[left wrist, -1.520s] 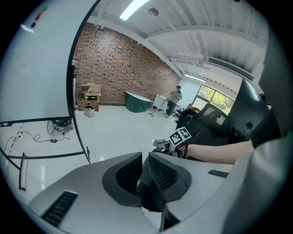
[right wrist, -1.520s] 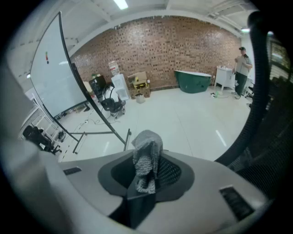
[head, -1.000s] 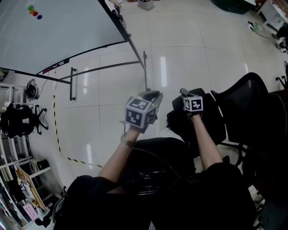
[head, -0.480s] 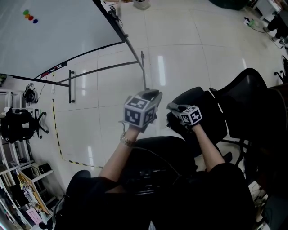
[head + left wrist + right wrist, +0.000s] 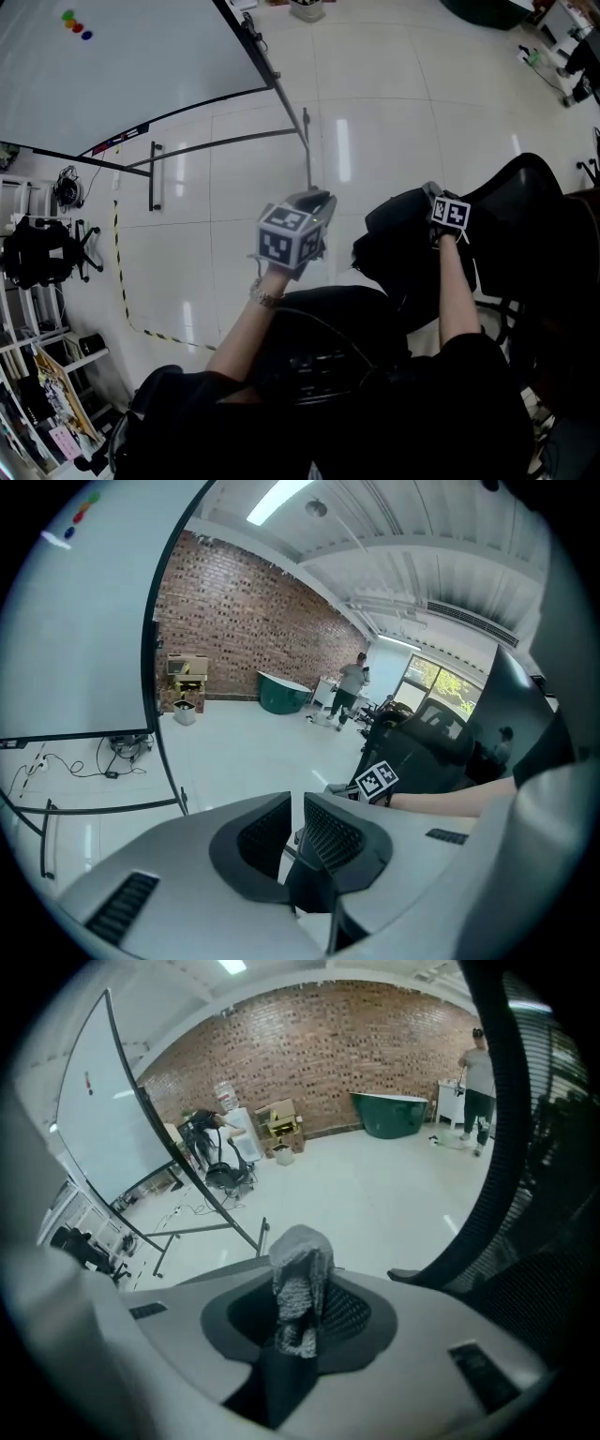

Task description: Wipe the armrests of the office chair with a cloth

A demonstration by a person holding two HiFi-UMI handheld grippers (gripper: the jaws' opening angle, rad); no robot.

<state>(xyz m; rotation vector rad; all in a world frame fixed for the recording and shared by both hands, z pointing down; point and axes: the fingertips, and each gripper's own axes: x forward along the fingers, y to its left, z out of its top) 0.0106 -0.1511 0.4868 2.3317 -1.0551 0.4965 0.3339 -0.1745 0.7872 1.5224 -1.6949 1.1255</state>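
The black office chair (image 5: 525, 220) stands at the right of the head view, its seat (image 5: 408, 239) toward me. My right gripper (image 5: 434, 193) hovers over the seat near the mesh backrest (image 5: 530, 1185). In the right gripper view this gripper (image 5: 298, 1290) is shut on a grey knitted cloth (image 5: 301, 1258) that sticks up between the jaws, and a dark armrest end (image 5: 424, 1277) lies just to the right. My left gripper (image 5: 316, 200) is held over the floor left of the chair. Its jaws (image 5: 298, 829) stand nearly closed with nothing in them.
A whiteboard (image 5: 112, 66) on a metal stand (image 5: 225, 142) fills the upper left. Shelving and a dark bag (image 5: 37, 253) stand at the far left, with yellow-black tape (image 5: 120, 272) on the tiled floor. A green tub (image 5: 389, 1115) and a standing person (image 5: 480, 1082) are far off.
My right gripper with the cloth has swung to the right, from over the seat's front toward the backrest. The left gripper has stayed where it was.
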